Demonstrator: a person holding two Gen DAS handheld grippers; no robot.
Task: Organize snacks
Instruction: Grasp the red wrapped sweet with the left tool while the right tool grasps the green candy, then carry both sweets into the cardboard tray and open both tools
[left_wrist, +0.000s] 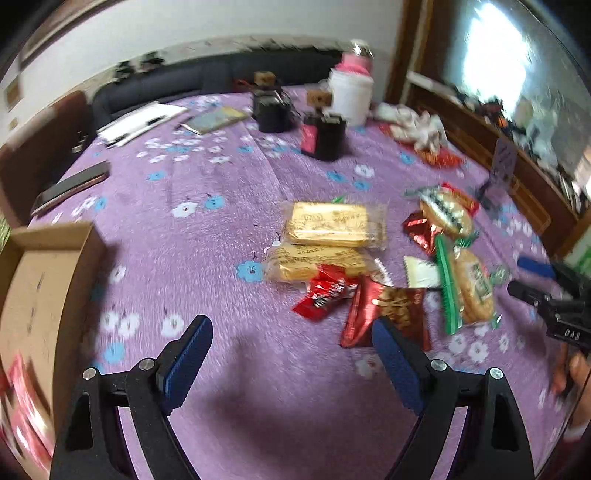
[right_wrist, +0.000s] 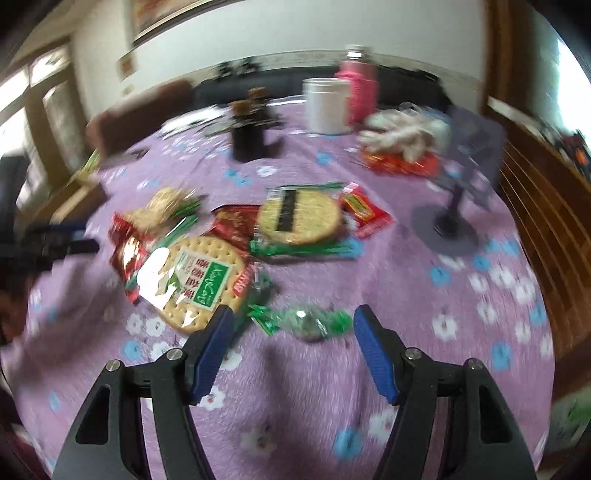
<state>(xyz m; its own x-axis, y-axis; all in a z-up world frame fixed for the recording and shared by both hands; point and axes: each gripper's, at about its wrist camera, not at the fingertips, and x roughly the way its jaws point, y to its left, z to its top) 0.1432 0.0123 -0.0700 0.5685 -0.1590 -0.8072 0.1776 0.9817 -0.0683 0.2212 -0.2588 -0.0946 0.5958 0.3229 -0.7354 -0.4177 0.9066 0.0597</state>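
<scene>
**Left wrist view: both grippers empty, reaching for the snack pile**

We judge this the approach. Our left gripper (left_wrist: 291, 363) stands wide open, nothing between its pads, just short of a red packet (left_wrist: 384, 314) at the near edge of the snacks on the purple tabletop (left_wrist: 207, 258). Our right gripper (right_wrist: 293, 354) is parted and empty, a green-wrapped candy (right_wrist: 306, 321) just ahead. Next, we should close on one item and carry it to the cardboard box (left_wrist: 44, 280) at left. Blur smears most labels; the box is cut off.
</scene>
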